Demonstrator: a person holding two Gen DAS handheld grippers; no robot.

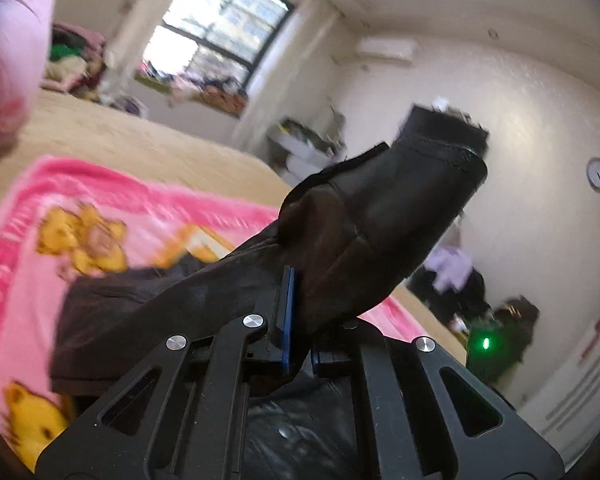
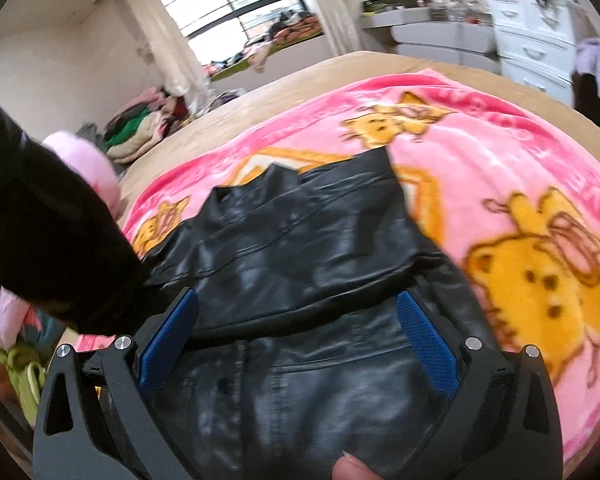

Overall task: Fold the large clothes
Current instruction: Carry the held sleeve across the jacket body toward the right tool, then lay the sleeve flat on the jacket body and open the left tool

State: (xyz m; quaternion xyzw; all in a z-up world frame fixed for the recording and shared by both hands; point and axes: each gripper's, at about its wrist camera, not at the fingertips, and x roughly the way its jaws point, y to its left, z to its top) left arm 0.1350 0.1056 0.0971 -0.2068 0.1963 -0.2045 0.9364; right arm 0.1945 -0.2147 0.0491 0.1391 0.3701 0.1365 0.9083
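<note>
Jacket (image 2: 300,248), black leather, lies across the pink cartoon blanket (image 2: 500,168) on the bed (image 2: 260,92), collar end pointing toward the window (image 2: 236,4).

Left gripper (image 1: 300,328): blue pads pinched tight on a fold of the jacket's sleeve (image 1: 380,216), no gap visible between them. Sleeve is lifted off the bed, rising up and away from the pinch, cuff end highest, hanging free in the air. In the right wrist view that same raised sleeve is the dark mass at left, above the jacket's left edge.

Right gripper (image 2: 296,336): fingers spread wide, holding nothing, poised over the jacket body near the button placket. One pad sits over each side of the torso panel; can't tell whether they touch the leather.

Edges: far hem/collar edge lies inside the blanket's border. Jacket's right edge runs beside the yellow bear print (image 2: 540,280), pink blanket exposed all along that side. Beyond the blanket, a tan strip of bed surface.

Clutter: pink plush (image 2: 88,168) at the bed's left side near the raised sleeve, clothes pile (image 2: 140,124) further back, white drawers (image 2: 532,44) past the far corner.
</note>
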